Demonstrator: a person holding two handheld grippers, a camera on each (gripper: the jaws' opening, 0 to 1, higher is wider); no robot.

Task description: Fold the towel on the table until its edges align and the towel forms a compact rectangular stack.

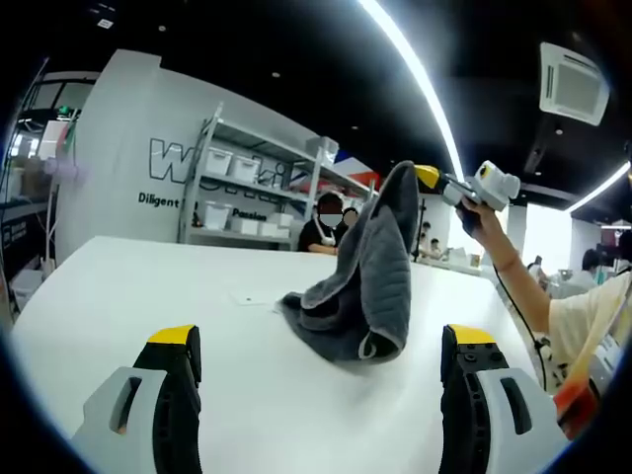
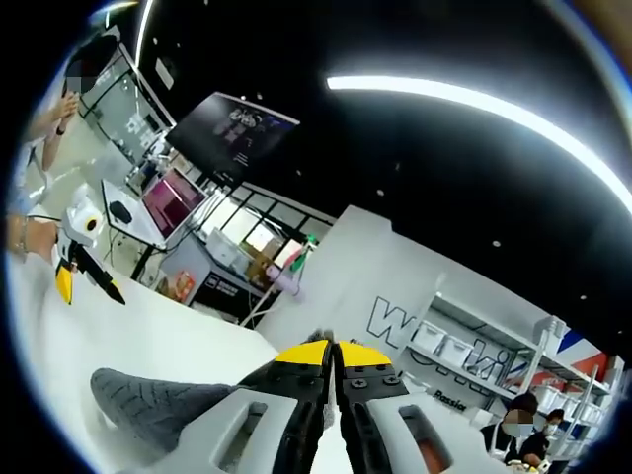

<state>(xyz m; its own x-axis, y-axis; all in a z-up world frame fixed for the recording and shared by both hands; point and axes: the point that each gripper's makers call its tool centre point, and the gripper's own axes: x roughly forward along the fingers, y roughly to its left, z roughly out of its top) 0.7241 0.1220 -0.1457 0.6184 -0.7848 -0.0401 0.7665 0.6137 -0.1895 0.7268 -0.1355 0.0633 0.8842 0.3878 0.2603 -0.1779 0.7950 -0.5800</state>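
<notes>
White tabletop (image 1: pixel 128 286) fills the lower half of the left gripper view, with shelving (image 1: pixel 247 188) of bins against a lettered wall behind it; the grey towel (image 1: pixel 363 286) sits right of centre in that frame, its lower part heaped on the table and one corner drawn up to the upper right. That corner is pinched by the right gripper (image 1: pixel 427 176), whose yellow-tipped jaws are pressed together on the cloth; in the right gripper view the same jaws meet at lower centre (image 2: pixel 331 370) with towel (image 2: pixel 148 405) trailing to the lower left. The left gripper (image 1: pixel 321 346) hangs low over the table, jaws spread wide and holding nothing, just short of the heap. To do this step well, I judge the free gripper should catch the matching corner along the same edge; then both lift until the cloth hangs flat, so the edges can be laid together rather than bunched.
</notes>
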